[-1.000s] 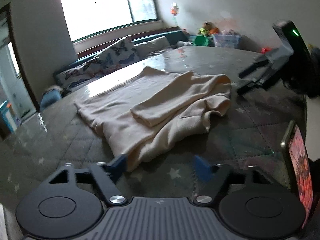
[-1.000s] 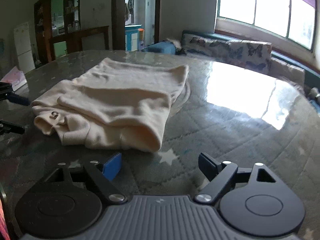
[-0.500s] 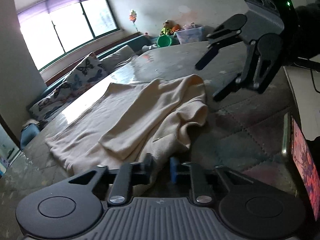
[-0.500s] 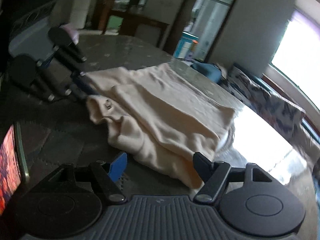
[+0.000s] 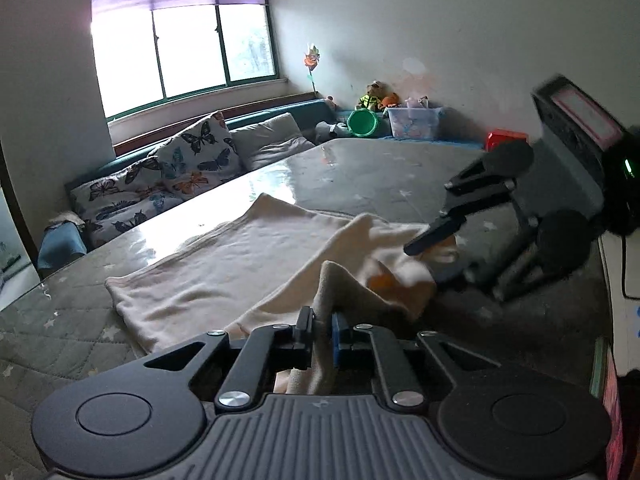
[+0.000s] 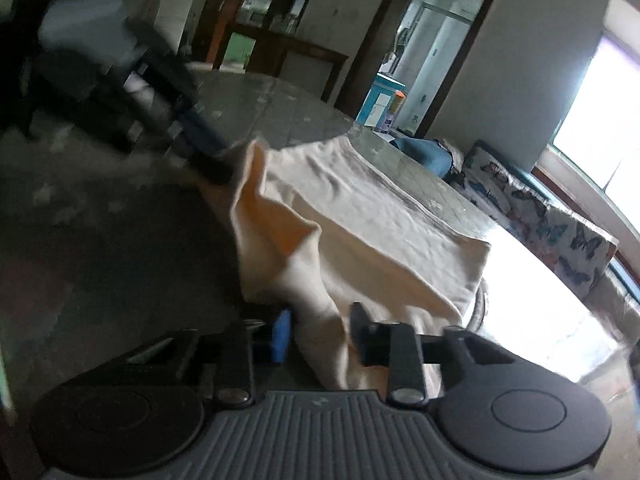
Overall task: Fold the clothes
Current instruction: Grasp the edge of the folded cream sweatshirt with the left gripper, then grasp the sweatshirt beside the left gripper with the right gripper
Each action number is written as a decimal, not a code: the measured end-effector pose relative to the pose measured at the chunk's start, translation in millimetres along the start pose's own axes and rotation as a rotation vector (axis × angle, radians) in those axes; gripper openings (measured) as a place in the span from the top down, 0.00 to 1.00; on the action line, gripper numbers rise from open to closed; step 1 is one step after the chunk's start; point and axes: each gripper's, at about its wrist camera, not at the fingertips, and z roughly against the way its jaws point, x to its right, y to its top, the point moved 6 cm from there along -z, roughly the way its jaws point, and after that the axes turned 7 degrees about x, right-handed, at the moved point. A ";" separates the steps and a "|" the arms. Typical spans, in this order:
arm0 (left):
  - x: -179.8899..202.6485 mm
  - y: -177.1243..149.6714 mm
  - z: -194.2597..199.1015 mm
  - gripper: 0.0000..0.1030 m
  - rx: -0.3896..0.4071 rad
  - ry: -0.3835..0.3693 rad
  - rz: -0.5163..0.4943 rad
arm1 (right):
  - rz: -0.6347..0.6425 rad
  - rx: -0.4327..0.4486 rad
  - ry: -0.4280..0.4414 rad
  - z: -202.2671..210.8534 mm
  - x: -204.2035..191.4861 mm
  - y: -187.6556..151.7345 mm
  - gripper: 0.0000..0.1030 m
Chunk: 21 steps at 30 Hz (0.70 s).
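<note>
step: gripping near edge. left gripper (image 5: 322, 330) pinches cream garment (image 5: 224, 272); right gripper (image 6: 320, 334) closing on its 6 o'clock fold. next: lift together toward 12 o'clock.

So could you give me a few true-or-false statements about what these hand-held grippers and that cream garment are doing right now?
1. The left hand-held gripper pinches a fold of the cream garment. True.
2. The garment lies on a bare wooden floor. False: it lies on a grey quilted table cover with star marks.
3. The right hand-held gripper has cloth between its fingers. True; its jaws are closing on it.
4. The garment is bright red. False: it is cream.
5. Butterfly-print cushions sit under the window. True.
</note>
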 end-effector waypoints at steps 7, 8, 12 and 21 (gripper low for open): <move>12.7 -20.1 14.6 0.69 -0.019 0.023 -0.023 | -0.129 0.033 0.004 6.9 16.5 5.6 0.87; 14.6 -22.1 16.3 0.66 -0.021 0.021 -0.026 | -0.138 0.032 0.002 6.3 17.3 5.5 0.88; 23.7 -28.1 18.4 0.60 -0.030 0.029 -0.073 | -0.133 0.028 0.001 4.8 15.9 4.7 0.88; 16.7 -25.0 6.3 0.89 -0.026 0.051 -0.038 | -0.052 0.000 0.041 7.8 -2.8 -3.0 0.73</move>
